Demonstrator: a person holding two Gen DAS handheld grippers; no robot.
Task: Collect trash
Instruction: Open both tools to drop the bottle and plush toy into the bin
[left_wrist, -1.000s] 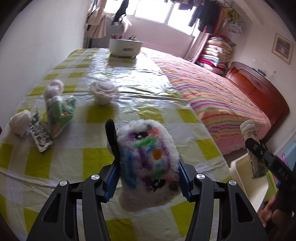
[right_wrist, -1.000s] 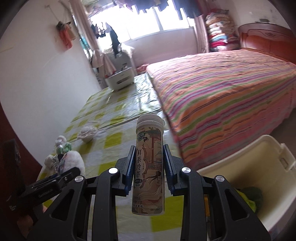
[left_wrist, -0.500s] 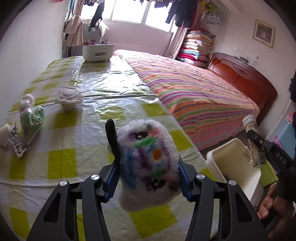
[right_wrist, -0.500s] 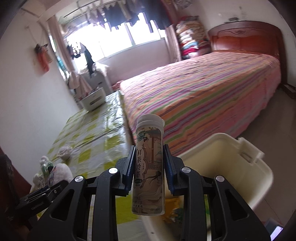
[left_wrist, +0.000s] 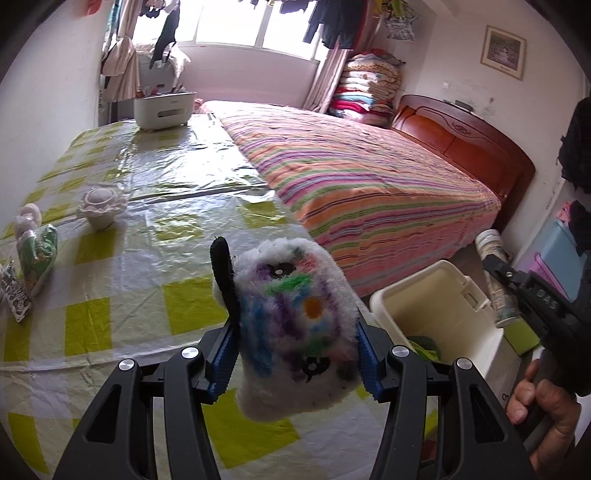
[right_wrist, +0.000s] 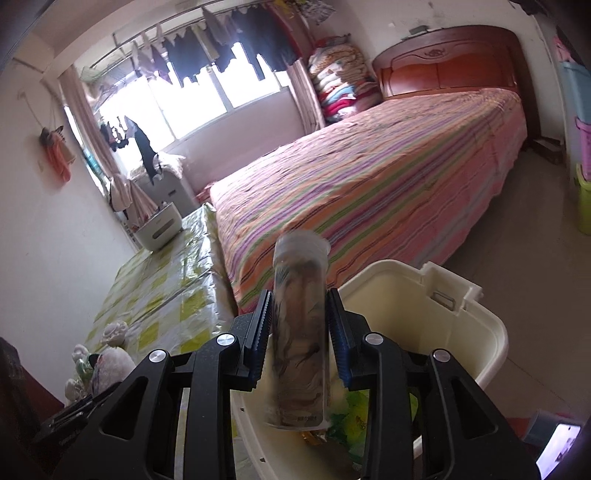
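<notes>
- The right gripper (right_wrist: 298, 332) hung over the bin (right_wrist: 491, 325), and its fingers had just been parting; the bottle (right_wrist: 300, 325) stood between them, blurred, apparently slipping free and no longer pinched.
- Risk: the bottle sat over the bin's near side rather than its middle, so it could strike the rim or bounce off the green trash inside and land on the floor.
- Risk: the bin looked light and stood at the counter's edge beside the bed; a hard drop might rock or shift it.
- The left gripper (left_wrist: 295, 350) was clenched on the fluffy toy (left_wrist: 291, 325), carried above the counter (left_wrist: 110, 314) and just beside the bin (left_wrist: 436, 306).
- Risk: the toy bulged well past the fingers, soft and squashy, so it could sag or slide out short of the bin and fall on the counter or floor.
- Risk: both grippers were crowding one bin, and the left might bump the right or the person's hand (left_wrist: 543, 406) under it.
- A cup (left_wrist: 100, 210) and packets (left_wrist: 37, 254) lay uncollected further back on the counter.
- Against a second ago, the right view had swung from the counter to directly above the bin, and the bottle, sharp and firmly held then, showed blurred.
- In the left view the bin had come from the frame's edge to close beside the toy, whose grip looked unchanged.
</notes>
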